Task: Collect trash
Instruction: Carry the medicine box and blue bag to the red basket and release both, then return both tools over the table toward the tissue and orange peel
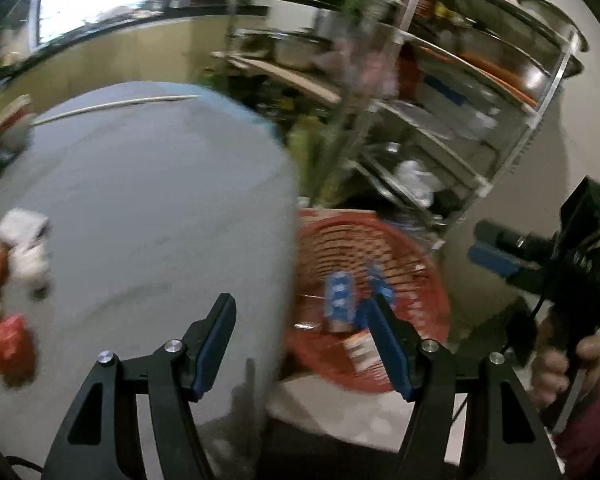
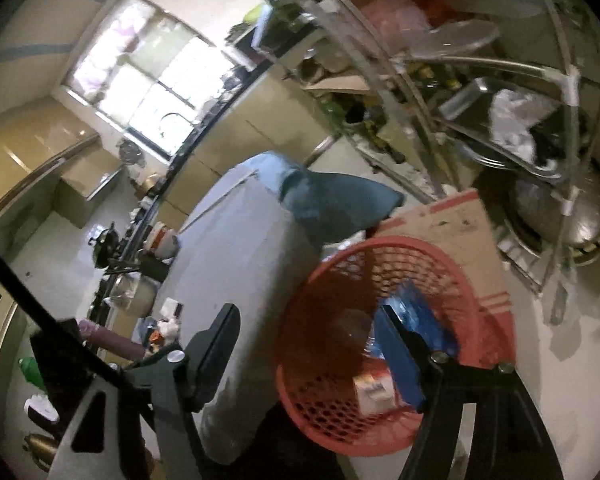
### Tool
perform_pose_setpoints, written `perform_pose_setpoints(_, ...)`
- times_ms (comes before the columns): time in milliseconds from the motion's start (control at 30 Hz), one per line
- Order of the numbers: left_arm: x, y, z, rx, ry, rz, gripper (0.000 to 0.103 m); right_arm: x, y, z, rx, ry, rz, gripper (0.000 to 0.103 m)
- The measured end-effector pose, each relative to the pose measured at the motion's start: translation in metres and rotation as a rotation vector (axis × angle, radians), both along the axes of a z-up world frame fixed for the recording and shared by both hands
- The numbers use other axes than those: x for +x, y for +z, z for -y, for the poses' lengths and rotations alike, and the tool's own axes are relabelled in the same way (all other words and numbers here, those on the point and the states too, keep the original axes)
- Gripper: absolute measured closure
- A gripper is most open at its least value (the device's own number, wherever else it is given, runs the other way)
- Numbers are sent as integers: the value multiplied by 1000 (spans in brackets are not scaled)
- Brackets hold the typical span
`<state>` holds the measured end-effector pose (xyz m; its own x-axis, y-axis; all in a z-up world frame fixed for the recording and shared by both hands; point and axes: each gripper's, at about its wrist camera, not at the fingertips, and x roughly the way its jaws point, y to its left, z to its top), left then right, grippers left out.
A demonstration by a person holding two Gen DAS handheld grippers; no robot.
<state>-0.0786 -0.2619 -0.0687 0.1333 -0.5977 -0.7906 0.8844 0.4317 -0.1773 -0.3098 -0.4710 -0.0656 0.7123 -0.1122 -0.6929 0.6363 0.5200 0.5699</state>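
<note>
A red mesh basket (image 1: 428, 300) stands on the floor beside a grey-clothed table (image 1: 152, 208); it also shows in the right wrist view (image 2: 324, 392). Blue wrappers (image 1: 340, 296) and a small white-and-red carton (image 1: 360, 350) lie in it; the carton (image 2: 374, 394) and a blue wrapper (image 2: 428, 316) show from the right too. My left gripper (image 1: 304, 346) is open and empty, over the table's edge and the basket. My right gripper (image 2: 306, 356) is open and empty above the basket; it also shows in the left wrist view (image 1: 496, 256). A red wrapper (image 1: 6, 344) and white crumpled paper (image 1: 26, 248) lie on the table's left.
A metal shelf rack (image 1: 452, 92) with pots and trays stands behind the basket, also in the right wrist view (image 2: 500, 100). A cardboard box (image 2: 452, 220) sits behind the basket. A kitchen counter (image 2: 140, 240) with pots runs beyond the table.
</note>
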Motion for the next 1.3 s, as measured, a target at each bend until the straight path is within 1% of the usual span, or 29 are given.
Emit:
perform_pose_setpoints(67, 7, 1, -22, 13, 50, 20, 34, 22, 0, -10, -3, 56, 4, 29)
perform_pose_setpoints(133, 17, 2, -53, 19, 134, 44, 34, 41, -2, -20, 2, 103, 9, 29)
perform_pose_setpoints(267, 38, 5, -108, 20, 291, 58, 34, 83, -8, -44, 27, 199, 27, 29)
perform_pose_setpoints(300, 45, 7, -125, 22, 343, 67, 34, 95, -9, -52, 31, 226, 30, 29)
perform_pose_setpoints(333, 48, 8, -134, 25, 372, 73, 33, 106, -9, -61, 33, 256, 35, 29)
perform_pose_setpoints(367, 54, 9, -147, 28, 410, 84, 32, 112, -8, -67, 32, 274, 39, 29)
perform_pose_setpoints(467, 66, 10, -173, 37, 486, 109, 32, 134, -5, -94, 14, 350, 45, 29)
perform_pose_setpoints(567, 78, 9, -200, 42, 557, 125, 31, 144, -6, -113, -4, 401, 22, 29)
perform_pose_setpoints(633, 85, 8, -212, 42, 581, 118, 31, 149, -9, -120, 2, 416, 11, 30)
perform_pose_setpoints(733, 93, 5, -219, 48, 601, 124, 31, 158, -10, -125, 5, 429, 3, 29)
perform_pose_setpoints(800, 97, 6, -221, 49, 603, 126, 31, 168, -9, -129, -1, 443, -4, 30)
perform_pose_setpoints(900, 111, 8, -226, 31, 603, 105, 31, 188, -9, -133, -10, 469, -10, 30)
perform_pose_setpoints(1000, 131, 12, -226, 9, 599, 74, 31, 215, -14, -139, -25, 495, -27, 31)
perform_pose_setpoints(1133, 162, 14, -223, -6, 586, 39, 31, 257, -27, -145, -12, 535, -35, 32)
perform_pose_setpoints(1200, 179, 13, -221, -6, 594, 19, 31, 281, -36, -148, -10, 563, -52, 38)
perform_pose_setpoints(1300, 208, 6, -219, -26, 600, -51, 31, 316, -53, -153, 6, 600, -77, 43)
